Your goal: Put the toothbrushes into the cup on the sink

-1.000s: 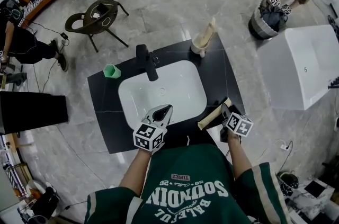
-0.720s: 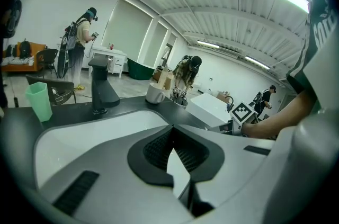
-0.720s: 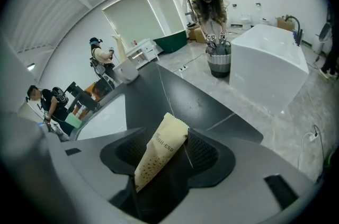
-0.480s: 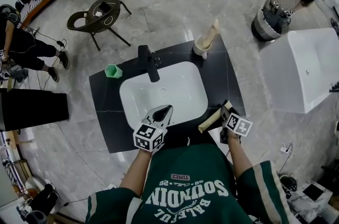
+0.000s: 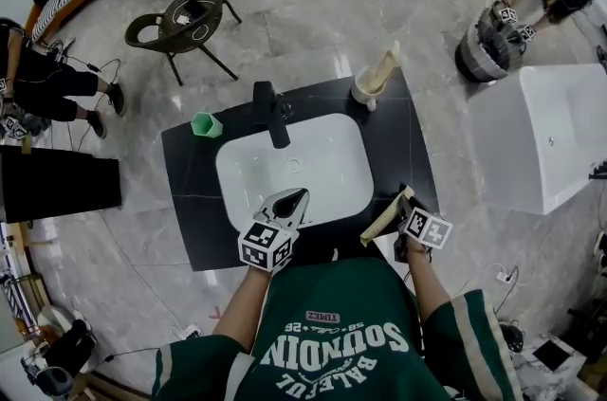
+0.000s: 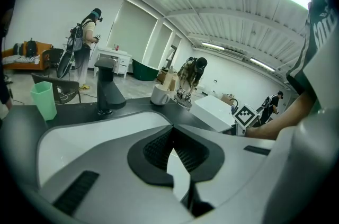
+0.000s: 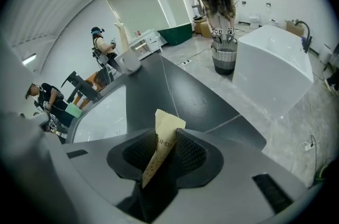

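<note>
right gripper view: right gripper (image 7: 166, 138) jaws have just closed onto a toothbrush (image 7: 168, 122); left gripper (image 6: 170, 137) closed, empty. next, likely: lift it to the cup (image 5: 366, 90).

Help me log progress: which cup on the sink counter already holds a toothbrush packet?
The white cup at the far right corner; a cream packet stands in it. The green cup shows none.

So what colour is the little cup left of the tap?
Mint green; the small plastic cup shows best in the left gripper view.
</note>
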The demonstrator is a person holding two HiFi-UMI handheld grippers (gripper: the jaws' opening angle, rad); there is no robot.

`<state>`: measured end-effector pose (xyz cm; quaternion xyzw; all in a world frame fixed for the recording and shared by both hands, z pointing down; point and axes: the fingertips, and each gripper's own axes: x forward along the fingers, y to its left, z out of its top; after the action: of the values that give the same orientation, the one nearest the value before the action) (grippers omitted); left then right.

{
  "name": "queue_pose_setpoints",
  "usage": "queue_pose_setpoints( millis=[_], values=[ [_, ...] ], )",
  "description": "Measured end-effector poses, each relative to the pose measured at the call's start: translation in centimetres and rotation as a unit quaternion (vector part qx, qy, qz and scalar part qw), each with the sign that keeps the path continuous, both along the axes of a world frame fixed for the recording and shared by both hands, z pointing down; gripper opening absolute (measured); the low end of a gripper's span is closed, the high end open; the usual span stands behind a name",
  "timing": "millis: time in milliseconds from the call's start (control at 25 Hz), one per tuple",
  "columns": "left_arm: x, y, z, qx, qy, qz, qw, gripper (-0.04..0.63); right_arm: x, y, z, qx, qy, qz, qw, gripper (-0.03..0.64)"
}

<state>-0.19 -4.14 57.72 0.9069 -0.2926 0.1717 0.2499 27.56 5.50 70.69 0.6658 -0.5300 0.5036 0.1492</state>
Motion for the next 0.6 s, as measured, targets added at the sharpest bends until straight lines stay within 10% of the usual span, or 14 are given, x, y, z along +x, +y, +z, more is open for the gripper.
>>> queue_pose_setpoints(
  millis=[600],
  values=[
    [0.1, -1.1, 0.1, -0.003, -0.002, -0.029, 0.9996, 0.009, -1.9, -3.6, -1.1, 0.031, -0.030, -0.066, 0.997, 0.091]
  ],
)
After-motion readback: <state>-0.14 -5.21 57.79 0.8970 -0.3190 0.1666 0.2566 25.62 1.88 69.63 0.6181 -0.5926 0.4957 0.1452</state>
